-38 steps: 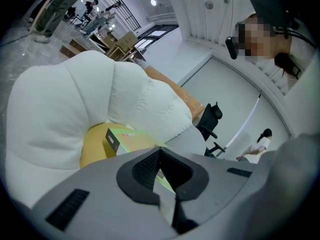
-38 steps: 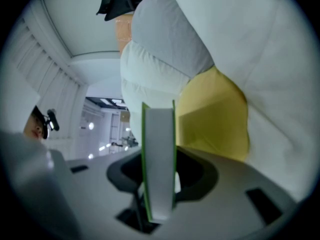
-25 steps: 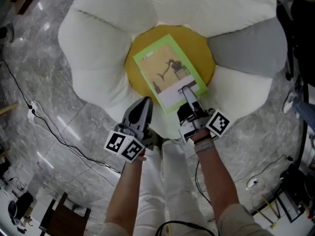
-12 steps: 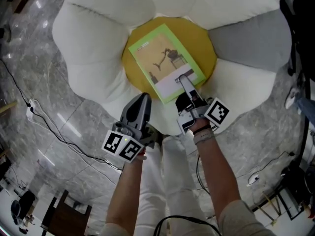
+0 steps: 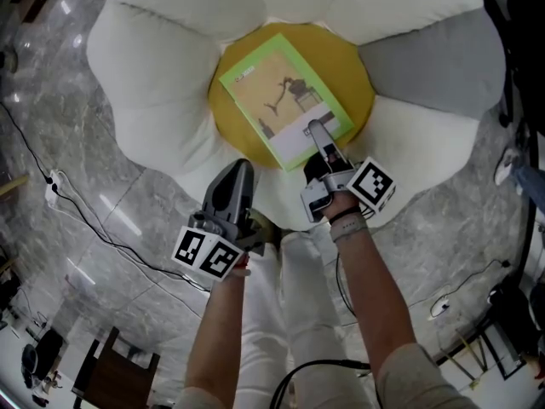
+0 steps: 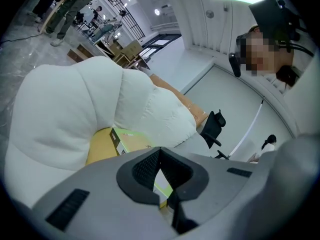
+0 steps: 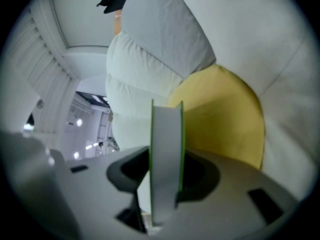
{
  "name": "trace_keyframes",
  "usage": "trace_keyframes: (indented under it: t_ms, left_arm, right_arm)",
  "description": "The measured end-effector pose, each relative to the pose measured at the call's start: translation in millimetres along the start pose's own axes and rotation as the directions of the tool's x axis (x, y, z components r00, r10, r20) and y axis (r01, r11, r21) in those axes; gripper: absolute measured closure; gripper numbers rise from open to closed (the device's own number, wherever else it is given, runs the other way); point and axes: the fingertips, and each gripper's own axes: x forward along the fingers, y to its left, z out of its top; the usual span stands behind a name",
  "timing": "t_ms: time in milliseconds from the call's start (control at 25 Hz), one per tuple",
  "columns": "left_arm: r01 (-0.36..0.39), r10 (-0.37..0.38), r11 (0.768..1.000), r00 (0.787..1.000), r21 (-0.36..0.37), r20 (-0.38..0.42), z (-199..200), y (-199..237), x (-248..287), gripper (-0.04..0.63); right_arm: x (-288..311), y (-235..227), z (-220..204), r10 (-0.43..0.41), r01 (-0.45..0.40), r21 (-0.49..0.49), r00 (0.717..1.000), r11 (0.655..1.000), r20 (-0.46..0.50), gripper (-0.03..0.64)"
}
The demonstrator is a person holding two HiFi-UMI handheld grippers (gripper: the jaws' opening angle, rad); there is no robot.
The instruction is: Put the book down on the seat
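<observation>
The left gripper (image 5: pixel 242 170) is hovering beside the person's knees, its fingers closed together on nothing. In its own view they are covering most of the seat.

The right gripper (image 5: pixel 316 131) is gripping the book (image 5: pixel 272 92) by its near edge, and its fingers are hiding part of the white strip there. In the right gripper view the book (image 7: pixel 166 149) is showing only edge-on, as a pale flat slab between two thin green lines.

The book is lying flat over the round yellow centre (image 5: pixel 345 71) of the flower-shaped seat. Whether it is already touching the fabric I cannot tell, because its underside is hidden.

Soft, puffy white petals (image 5: pixel 149 75) and one grey petal (image 5: pixel 434 66) are surrounding the centre, and the picture edge is cutting off the far ones. Glossy grey marble floor (image 5: pixel 77 143) is lying around them.
</observation>
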Motion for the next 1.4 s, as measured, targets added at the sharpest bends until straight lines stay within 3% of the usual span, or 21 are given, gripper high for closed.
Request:
trace_keyframes:
  t_ms: [160,400,520,720,1400]
  left_arm:
    - [-0.008,0.009,1.0,1.0,0.014,-0.011,0,5,2,0.572]
    - [-0.014,0.014,1.0,1.0,0.008,-0.006,3,9,1,0.572]
    - [-0.016,0.016,1.0,1.0,0.005,-0.007,3,13,-1,0.572]
    - [-0.021,0.021,1.0,1.0,0.004,-0.006,5,17,-3,0.572]
    - [-0.02,0.021,1.0,0.999,-0.016,0.033,9,15,-4,0.572]
  right_arm:
    - [6,0,1,0.006,-0.006,0.024,1.0,1.0,0.01,0.462]
    - [8,-3,6,-0.068,0.069,-0.031,0.998,0.997,0.01,0.446]
    - [13,1,8,-0.078,0.08,-0.095,0.997,0.992,0.024,0.423]
    - [16,-5,13,-0.174,0.179,-0.194,0.984,0.965,0.044,0.372]
    - [21,-31,16,-0.354,0.359,-0.195,0.933,0.913,0.062,0.302]
